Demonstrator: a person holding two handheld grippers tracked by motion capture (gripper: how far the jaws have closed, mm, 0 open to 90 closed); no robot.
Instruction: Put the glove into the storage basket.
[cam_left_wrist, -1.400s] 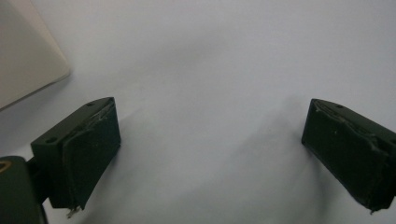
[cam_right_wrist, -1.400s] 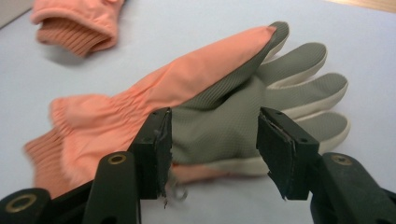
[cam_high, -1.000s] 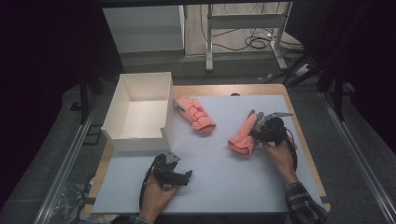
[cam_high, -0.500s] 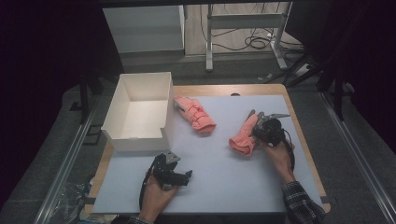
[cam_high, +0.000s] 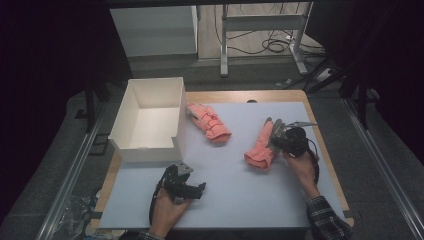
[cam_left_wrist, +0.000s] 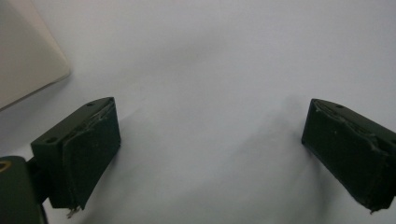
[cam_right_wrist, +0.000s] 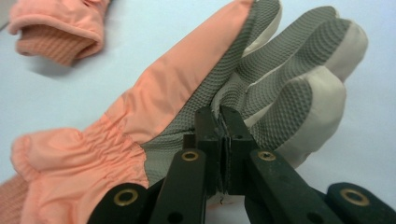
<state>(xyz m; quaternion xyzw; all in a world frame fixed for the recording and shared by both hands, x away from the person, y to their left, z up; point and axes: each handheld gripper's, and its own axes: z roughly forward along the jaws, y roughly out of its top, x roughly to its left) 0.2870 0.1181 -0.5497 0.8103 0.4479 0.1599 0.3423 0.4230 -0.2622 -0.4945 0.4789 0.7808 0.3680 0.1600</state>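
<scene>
Here the right gripper (cam_high: 278, 134) sits at the right of the high view, its jaws pressed together on the grey mesh palm of a salmon-pink glove (cam_high: 261, 149). In the right gripper view the gripper (cam_right_wrist: 219, 122) pinches a fold of that glove (cam_right_wrist: 154, 107) near the base of its grey and cream fingers, and the glove looks slightly lifted at that end, though the angle makes this hard to judge. The glove's ribbed cuff points toward the lower middle of the high view, lying on the pale table (cam_high: 240, 200).

A second pink glove (cam_high: 209, 122) lies at the centre of the high view, just beside the open white box (cam_high: 131, 148) at the upper left. The left gripper (cam_high: 192, 189) rests low at the bottom left of the high view, well apart from both gloves. In the left gripper view its jaws stand wide apart over bare table (cam_left_wrist: 210, 70), with nothing between them.
</scene>
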